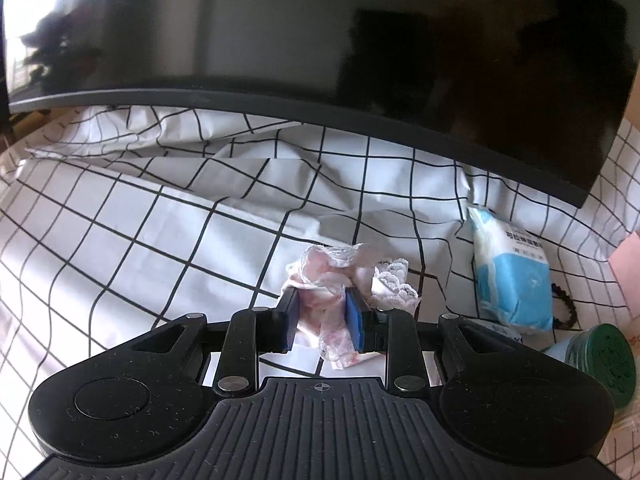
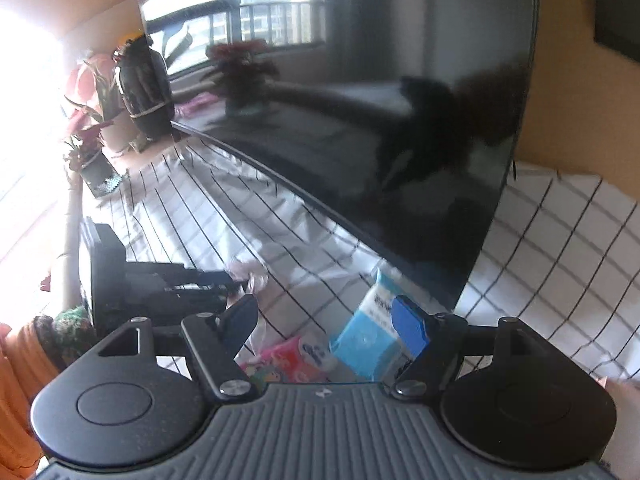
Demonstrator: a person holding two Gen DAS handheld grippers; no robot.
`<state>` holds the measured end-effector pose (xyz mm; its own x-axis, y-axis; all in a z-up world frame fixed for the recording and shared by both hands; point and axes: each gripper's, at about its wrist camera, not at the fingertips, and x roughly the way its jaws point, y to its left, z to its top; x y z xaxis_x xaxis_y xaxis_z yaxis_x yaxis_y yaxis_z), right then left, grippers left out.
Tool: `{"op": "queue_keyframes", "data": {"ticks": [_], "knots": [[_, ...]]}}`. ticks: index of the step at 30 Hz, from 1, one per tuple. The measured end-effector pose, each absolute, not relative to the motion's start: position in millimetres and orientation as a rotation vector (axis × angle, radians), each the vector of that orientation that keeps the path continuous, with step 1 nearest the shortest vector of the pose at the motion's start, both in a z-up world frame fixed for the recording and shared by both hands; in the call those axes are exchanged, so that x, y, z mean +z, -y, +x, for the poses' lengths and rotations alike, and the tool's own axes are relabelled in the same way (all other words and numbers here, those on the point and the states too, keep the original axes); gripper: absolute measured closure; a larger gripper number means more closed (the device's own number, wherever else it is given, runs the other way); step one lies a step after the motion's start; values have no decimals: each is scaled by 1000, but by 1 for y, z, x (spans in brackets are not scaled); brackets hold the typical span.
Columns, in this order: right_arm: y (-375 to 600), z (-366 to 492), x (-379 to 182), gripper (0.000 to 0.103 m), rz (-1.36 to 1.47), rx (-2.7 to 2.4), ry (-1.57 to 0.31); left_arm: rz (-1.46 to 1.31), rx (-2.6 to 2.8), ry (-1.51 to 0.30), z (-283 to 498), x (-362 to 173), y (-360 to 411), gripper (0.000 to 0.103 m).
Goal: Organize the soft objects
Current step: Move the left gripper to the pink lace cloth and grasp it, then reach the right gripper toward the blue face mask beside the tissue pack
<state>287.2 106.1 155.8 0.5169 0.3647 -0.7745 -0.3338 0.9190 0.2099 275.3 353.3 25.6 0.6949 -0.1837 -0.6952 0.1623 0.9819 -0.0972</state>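
- Left gripper [image 1: 322, 320] is clamped on a crumpled pink lace cloth [image 1: 336, 280]; cloth sits between the blue pads, low over the grid-pattern sheet [image 1: 160, 240], lace ends spilling out front & below.
- Right gripper [image 2: 328, 320] has jaws wide apart, nothing between them; blue tissue pack [image 2: 366, 340] lies just ahead/under it, pink printed pack [image 2: 296, 354] beside.
- Doing it well, my guess: keep left grip firm w/o tugging so loose lace doesn't snag; bring right down square over the blue pack, pads on its long sides, squeeze gently since it's soft.
- Hard to see: right view is motion-blurred; pack text unreadable. Green roll [image 1: 608, 364] cut off at edge. Black bead loop [image 1: 564, 304] half hidden behind pack. No bin/target spot in view. Dark TV screen [image 1: 360, 40] blocks the back.
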Motion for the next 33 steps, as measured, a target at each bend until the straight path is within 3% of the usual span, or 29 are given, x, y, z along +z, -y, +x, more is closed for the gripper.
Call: {"op": "queue_keyframes", "data": {"ticks": [2,5,8,15,23,29,33], "knots": [[-106,286,155,29,36,413,-939,-23,-173,-772,275,26,-350,75],[-105,284,155,29,36,399,-938,-44,-172,-738,271,26,-349,89],[-108,283,158,29,26,396,-936,-44,-156,-674,258,24,-349,92],[-128,291,153,29,51,442,-1019,-167,-120,-538,207,33,-369,92],[-177,338,69,29,219,394,-1425,-378,-70,-504,133,43,-411,92],[-206,358,26,30,95,263,-1459,-456,-40,-469,78,47,-435,92],[-238,346,30,30,10,311,-1428,-492,-2,-469,56,41,-452,92]]}}
